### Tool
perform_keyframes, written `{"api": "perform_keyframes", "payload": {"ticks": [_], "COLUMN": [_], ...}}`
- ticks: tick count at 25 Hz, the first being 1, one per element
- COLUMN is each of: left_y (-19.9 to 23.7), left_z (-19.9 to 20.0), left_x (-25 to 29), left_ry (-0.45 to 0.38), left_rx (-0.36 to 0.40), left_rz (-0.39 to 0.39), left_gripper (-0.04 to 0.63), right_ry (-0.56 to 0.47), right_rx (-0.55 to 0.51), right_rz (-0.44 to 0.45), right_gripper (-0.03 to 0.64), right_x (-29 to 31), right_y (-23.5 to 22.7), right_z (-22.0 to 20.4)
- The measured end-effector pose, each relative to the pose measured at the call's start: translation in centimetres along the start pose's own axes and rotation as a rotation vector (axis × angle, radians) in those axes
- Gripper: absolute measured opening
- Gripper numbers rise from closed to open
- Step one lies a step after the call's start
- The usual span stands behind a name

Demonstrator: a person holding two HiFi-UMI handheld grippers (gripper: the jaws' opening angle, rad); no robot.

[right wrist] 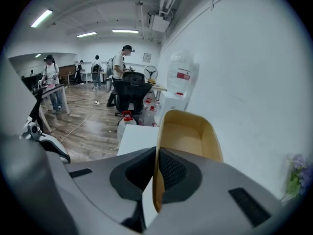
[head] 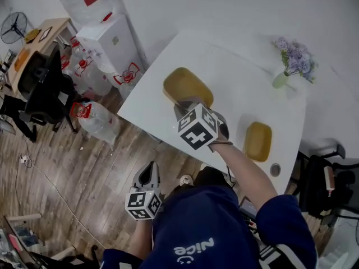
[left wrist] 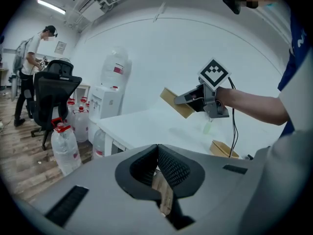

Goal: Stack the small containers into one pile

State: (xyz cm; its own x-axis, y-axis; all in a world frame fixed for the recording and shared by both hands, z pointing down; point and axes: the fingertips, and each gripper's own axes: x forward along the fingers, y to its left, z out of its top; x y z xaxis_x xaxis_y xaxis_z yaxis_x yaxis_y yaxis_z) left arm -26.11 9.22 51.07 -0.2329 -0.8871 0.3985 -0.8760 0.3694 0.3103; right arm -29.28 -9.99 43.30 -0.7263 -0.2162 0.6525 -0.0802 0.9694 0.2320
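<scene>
My right gripper (head: pixel 189 104) is shut on the rim of a large yellow container (head: pixel 187 86) and holds it tilted above the white table (head: pixel 224 66). In the right gripper view the jaws (right wrist: pixel 157 153) pinch the wall of that container (right wrist: pixel 188 136), whose hollow faces right. A smaller yellow container (head: pixel 258 140) lies on the table near its right front edge, also seen in the left gripper view (left wrist: pixel 224 149). My left gripper (head: pixel 148 171) hangs low over the wooden floor, off the table, shut with nothing in it (left wrist: pixel 157 155). That view also shows the right gripper (left wrist: pixel 193 98) with the held container (left wrist: pixel 177 103).
A vase of purple flowers (head: pixel 282 77) stands at the table's far right. A water dispenser (head: pixel 115 41), several big water bottles (head: pixel 95 119) and a black office chair (head: pixel 47 88) stand left of the table. People stand far off in the room (right wrist: pixel 120 67).
</scene>
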Motion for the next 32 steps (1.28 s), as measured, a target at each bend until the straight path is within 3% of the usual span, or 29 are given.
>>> {"api": "perform_keyframes", "payload": {"ticks": [10,15,23,32], "left_y": [-4.4,-6.3,-8.6,-12.2], "left_z": [0.1,0.1,-0.2,-1.6], "left_x": [3.6,5.1,6.5,8.3], "left_ry": [0.035,0.046,0.064,0.13], "left_rx": [0.058,0.078,0.094,0.149], "left_rz": [-0.177,-0.234,-0.303,-0.432], "left_gripper": [0.018,0.018,0.018,0.018], "right_ry": [-0.029,-0.052,-0.019,0.077], "right_rx": [0.224,0.396,0.549,0.679], "right_rz": [-0.156,-0.192,-0.295,-0.476], "right_gripper": [0.052,0.054,0.053,0.054], "right_x": [-6.9,-9.7,-13.9,-18.3], "right_y": [-3.3,-4.5,-6.3,-8.1], "right_z": [-3.7,-6.4,-11.6,-19.0]}}
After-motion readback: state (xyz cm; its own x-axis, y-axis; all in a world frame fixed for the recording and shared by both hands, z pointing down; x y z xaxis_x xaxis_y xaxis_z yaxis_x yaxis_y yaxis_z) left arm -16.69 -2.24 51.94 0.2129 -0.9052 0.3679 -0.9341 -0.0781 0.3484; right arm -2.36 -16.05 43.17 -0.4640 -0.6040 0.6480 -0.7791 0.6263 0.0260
